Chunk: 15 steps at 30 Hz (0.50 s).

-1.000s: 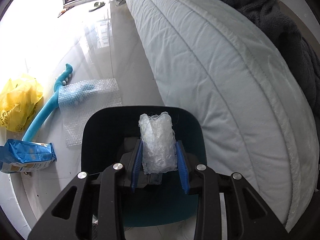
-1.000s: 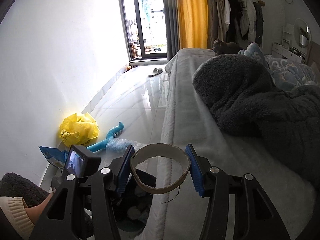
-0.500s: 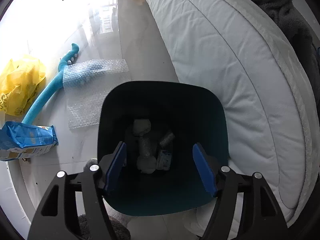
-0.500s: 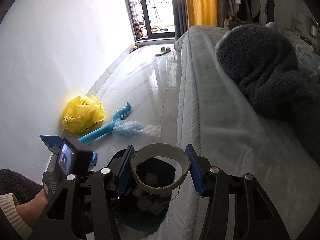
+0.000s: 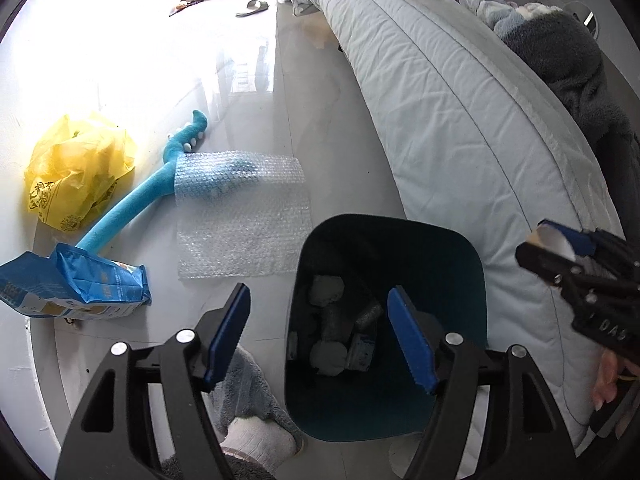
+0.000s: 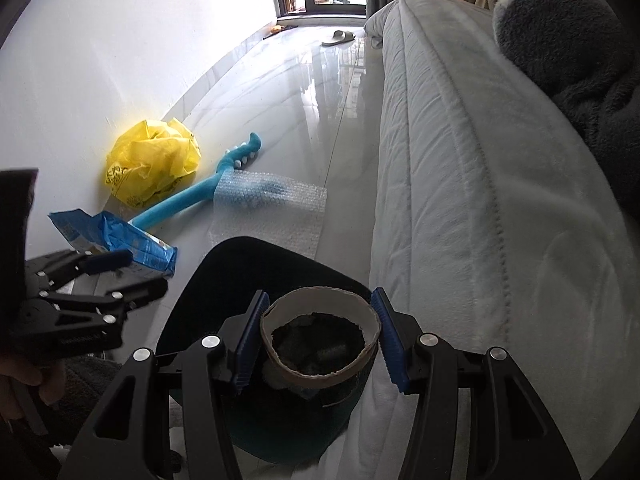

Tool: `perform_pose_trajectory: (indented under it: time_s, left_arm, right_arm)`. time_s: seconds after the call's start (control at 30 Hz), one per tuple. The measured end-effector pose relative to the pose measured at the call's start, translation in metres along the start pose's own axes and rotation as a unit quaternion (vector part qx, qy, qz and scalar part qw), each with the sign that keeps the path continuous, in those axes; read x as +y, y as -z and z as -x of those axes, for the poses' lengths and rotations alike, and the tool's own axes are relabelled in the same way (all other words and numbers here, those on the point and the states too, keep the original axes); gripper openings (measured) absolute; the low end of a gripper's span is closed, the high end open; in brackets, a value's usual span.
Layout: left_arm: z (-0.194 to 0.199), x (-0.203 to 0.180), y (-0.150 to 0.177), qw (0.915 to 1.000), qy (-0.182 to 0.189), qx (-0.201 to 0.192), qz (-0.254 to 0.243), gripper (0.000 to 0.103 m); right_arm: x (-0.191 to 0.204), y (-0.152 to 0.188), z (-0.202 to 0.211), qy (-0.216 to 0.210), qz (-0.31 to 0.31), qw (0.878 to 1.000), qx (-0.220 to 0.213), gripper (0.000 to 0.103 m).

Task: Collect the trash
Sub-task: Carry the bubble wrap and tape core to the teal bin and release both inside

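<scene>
A dark teal trash bin (image 5: 452, 248) stands on the floor beside the bed, with several crumpled pieces of trash (image 5: 328, 290) inside. My left gripper (image 5: 320, 340) is open and empty above the bin's left rim; it also shows in the right wrist view (image 6: 120, 268). My right gripper (image 6: 316, 344) is shut on a cardboard tape ring (image 6: 320, 312) and holds it right over the bin (image 6: 224, 264); it shows at the right edge of the left wrist view (image 5: 560, 244).
On the floor lie a bubble wrap sheet (image 5: 244, 216), a blue foam stick (image 5: 132, 212), a yellow plastic bag (image 5: 76, 168) and a blue packet (image 5: 76, 284) near the wall. The bed (image 5: 460, 112) with a dark blanket (image 6: 568, 48) runs along the right.
My left gripper opened and dropped the bubble-wrap wad into the bin, then drew back to the left. My right gripper carried the cardboard ring down over the bin.
</scene>
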<state>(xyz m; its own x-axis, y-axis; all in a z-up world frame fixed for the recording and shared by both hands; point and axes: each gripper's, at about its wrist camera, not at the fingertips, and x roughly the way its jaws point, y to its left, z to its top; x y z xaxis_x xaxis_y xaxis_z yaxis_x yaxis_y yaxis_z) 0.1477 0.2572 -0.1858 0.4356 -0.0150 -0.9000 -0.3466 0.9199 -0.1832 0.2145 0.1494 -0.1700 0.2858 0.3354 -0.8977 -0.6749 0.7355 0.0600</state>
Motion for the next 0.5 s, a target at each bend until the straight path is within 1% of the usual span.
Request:
perform_pose_trajectory:
  time_s: [0.1,0.27,0.4,0.5]
  left_arm:
    - [0.008,0.008,-0.006,0.9998,-0.005,-0.018,0.011,0.076]
    - [0.016,0.014,-0.012,0.9991,-0.010,-0.037,0.018,0.076]
    - [0.025,0.013,-0.016,0.9982,-0.018,-0.055,0.012,0.078]
    - [0.039,0.009,-0.021,0.9965,-0.018,-0.081,0.012,0.080]
  right_arm:
    - [0.008,0.002,-0.019,0.003,0.014,1.000,0.019,0.053]
    - [0.022,0.007,-0.040,0.001,0.036,0.999,0.039,0.054]
    - [0.026,0.010,-0.048,0.001,0.040,0.998,0.052,0.054]
    - [0.030,0.010,-0.049,0.000,0.043,0.998,0.052,0.054]
